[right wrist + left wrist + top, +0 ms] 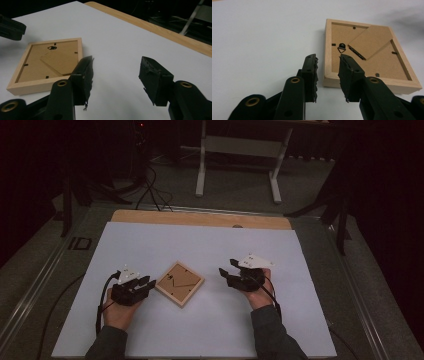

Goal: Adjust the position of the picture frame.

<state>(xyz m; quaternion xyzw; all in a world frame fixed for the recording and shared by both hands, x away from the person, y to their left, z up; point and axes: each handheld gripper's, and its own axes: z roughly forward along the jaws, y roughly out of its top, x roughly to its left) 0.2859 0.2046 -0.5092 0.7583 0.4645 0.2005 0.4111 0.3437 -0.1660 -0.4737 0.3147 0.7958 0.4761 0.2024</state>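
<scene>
A small wooden picture frame lies face down on the white sheet, its brown backing, fold-out stand and metal hanger facing up. My left gripper sits at the frame's left corner. In the left gripper view its jaws straddle the near corner of the frame; a narrow gap is visible beside the left pad, so the jaws are open. My right gripper hovers to the right of the frame, apart from it. Its jaws are open over bare sheet, with the frame to their left.
The white sheet covers the tabletop, whose wooden far edge is exposed. Beyond the table stand the legs of a white stand, and cables lie on the dark floor. The other gripper is visible past the frame.
</scene>
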